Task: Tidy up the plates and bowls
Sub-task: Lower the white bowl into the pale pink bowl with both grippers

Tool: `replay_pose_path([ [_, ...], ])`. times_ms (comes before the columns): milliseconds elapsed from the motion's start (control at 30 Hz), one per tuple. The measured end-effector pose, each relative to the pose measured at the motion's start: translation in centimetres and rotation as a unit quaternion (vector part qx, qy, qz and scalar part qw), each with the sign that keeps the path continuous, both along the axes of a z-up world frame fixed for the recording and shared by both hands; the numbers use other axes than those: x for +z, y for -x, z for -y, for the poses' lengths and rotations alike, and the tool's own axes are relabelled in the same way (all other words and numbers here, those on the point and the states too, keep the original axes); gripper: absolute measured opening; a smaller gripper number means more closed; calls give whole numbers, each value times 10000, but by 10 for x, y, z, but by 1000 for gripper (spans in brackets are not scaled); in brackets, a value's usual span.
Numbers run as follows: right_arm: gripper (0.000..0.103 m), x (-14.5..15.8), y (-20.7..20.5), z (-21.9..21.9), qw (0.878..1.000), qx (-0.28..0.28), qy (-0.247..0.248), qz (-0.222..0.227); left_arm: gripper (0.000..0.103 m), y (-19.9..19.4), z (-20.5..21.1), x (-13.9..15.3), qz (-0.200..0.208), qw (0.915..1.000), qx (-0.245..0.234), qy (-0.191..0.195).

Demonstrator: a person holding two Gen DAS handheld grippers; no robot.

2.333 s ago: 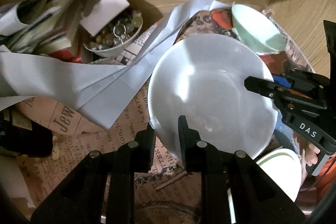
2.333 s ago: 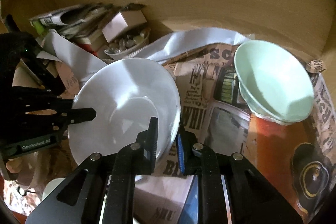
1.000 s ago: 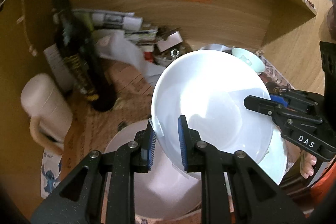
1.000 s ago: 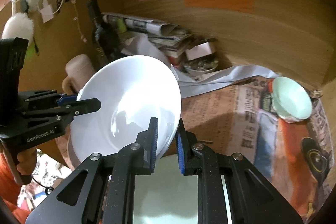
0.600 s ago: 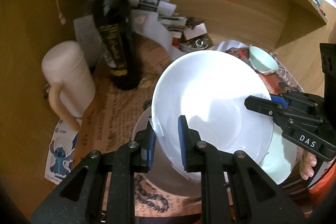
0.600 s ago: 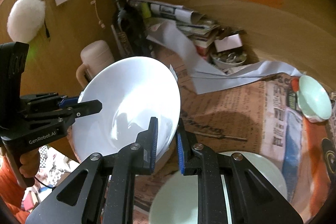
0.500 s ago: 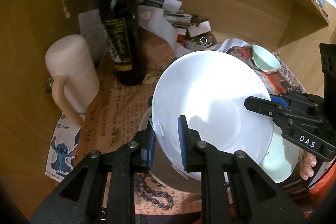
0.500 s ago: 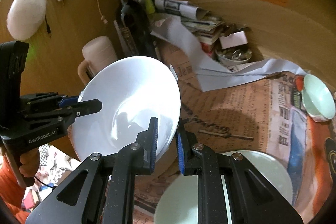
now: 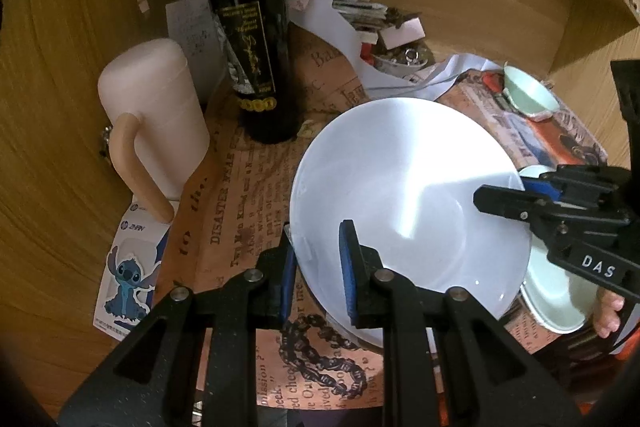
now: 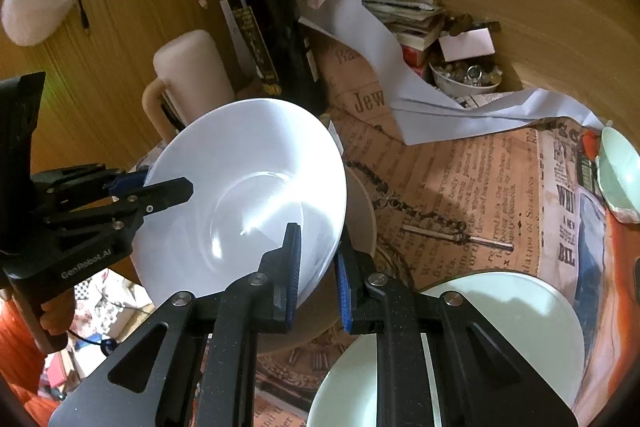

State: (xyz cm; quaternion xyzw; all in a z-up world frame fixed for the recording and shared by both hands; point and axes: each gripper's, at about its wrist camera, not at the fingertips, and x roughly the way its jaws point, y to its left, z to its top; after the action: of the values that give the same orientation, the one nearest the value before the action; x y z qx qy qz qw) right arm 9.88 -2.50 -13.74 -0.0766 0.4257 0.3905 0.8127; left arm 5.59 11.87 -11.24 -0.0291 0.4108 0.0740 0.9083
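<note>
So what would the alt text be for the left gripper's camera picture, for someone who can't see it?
Two black handheld grippers, the left gripper and the right gripper, hold a white bowl by opposite rims above a newspaper-covered table. Behind stand a dark wine bottle and a pink mug.

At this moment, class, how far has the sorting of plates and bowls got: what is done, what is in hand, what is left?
Done: nothing visibly stacked yet. In hand: the white plate is clamped at opposite rims by the left gripper and the right gripper, tilted above a beige dish. Left: set it down; the pale green plate and the small green bowl lie apart.
</note>
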Motion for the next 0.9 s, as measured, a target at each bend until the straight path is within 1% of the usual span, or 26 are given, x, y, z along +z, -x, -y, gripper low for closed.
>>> replay_pose_path([
  [200, 15, -6, 0, -5, 9998, 64, 149, -62, 20, -1, 0, -4, -30, 9999, -6, -122],
  [300, 15, -10, -1, -8, 9996, 96, 202, -147, 20, -4, -2, -9, -140, 9998, -30, -136],
  [433, 18, -9, -1, -8, 9996, 109, 234, -90, 20, -5, 0, -15, -171, 9996, -47, -239],
  [600, 18, -10, -2, -8, 9994, 105, 320, -53, 20, -5, 3, -17, -147, 9992, -101, -365],
  [700, 18, -10, -2, -9, 9993, 132, 343, -19, 20, -6, 2, -18, -176, 9992, -92, -341],
  [800, 23, -10, -1, -9, 9992, 200, 353, 12, 20, -8, 1, -17, -225, 9994, -91, -263],
  [900, 27, -8, 0, -10, 9991, 229, 363, 60, 25, -8, 1, -12, -216, 9995, -93, -226],
])
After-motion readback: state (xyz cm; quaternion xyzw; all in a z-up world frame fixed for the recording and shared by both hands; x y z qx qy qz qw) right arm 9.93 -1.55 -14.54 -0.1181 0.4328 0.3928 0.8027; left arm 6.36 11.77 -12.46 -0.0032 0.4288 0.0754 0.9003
